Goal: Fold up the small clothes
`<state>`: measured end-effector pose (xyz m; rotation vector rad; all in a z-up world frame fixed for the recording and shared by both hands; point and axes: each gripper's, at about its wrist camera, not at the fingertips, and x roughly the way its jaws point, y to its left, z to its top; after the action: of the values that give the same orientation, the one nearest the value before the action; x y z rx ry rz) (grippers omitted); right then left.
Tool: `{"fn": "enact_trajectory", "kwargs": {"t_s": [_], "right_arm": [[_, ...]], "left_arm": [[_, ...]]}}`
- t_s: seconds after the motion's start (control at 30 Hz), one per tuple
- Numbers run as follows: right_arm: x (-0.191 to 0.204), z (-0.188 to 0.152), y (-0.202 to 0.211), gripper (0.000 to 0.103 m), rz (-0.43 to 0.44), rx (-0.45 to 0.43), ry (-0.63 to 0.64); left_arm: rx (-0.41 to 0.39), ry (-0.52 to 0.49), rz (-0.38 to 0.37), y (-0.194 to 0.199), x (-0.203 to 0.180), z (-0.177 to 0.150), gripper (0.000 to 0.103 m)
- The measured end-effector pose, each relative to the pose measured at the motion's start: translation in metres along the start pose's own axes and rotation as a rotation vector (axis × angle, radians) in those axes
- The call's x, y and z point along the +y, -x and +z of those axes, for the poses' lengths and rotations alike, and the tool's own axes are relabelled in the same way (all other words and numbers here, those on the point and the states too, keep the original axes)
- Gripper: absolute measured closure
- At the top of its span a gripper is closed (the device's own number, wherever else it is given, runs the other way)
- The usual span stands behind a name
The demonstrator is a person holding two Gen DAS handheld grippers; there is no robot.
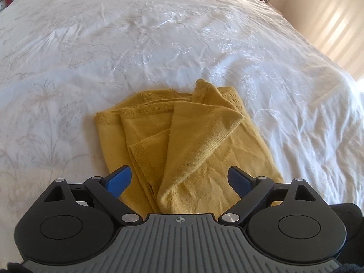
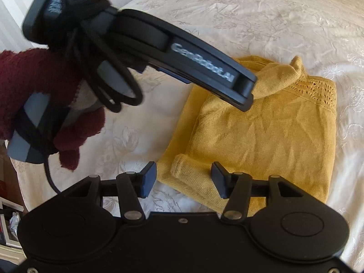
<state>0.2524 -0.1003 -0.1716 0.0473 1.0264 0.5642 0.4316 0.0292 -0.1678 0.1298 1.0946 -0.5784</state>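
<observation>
Where sunlight stripes the wall, white embroidered bedspread, folded yellow garment

Folded yellow knit on a white bedspread

The left gripper hangs over the knit, jaws wide apart, nothing between the blue pads; the bedspread spreads beyond and to both sides, a sunlit wall far right.

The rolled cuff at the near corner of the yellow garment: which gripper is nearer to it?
Right. The right gripper brackets the rolled cuff with open jaws; the left gripper is open over the garment's other part.
</observation>
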Motion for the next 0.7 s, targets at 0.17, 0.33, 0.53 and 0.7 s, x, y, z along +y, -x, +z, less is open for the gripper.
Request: {"fn": "enact_trajectory", "kwargs": {"t_s": [0.17,0.33,0.53,0.7], "right_arm": [[-0.001,0.001,0.003,0.043,-0.002,-0.008,0.002],[0.006,0.001,0.007,0.043,-0.003,-0.025,0.052],[0.019,0.003,-0.004,0.042,0.000,-0.009,0.161],[0.033,-0.004,-0.017,0.043,-0.072,0.030,0.332]], "left_arm": [[-0.002,0.150,0.156,-0.026,0.042,0.025,0.011],[-0.034,0.305,0.198,-0.010,0.095,0.041,0.011],[-0.038,0.339,0.142,0.022,0.109,0.023,0.010],[0.025,0.407,0.017,0.025,0.108,-0.004,0.010]]}}
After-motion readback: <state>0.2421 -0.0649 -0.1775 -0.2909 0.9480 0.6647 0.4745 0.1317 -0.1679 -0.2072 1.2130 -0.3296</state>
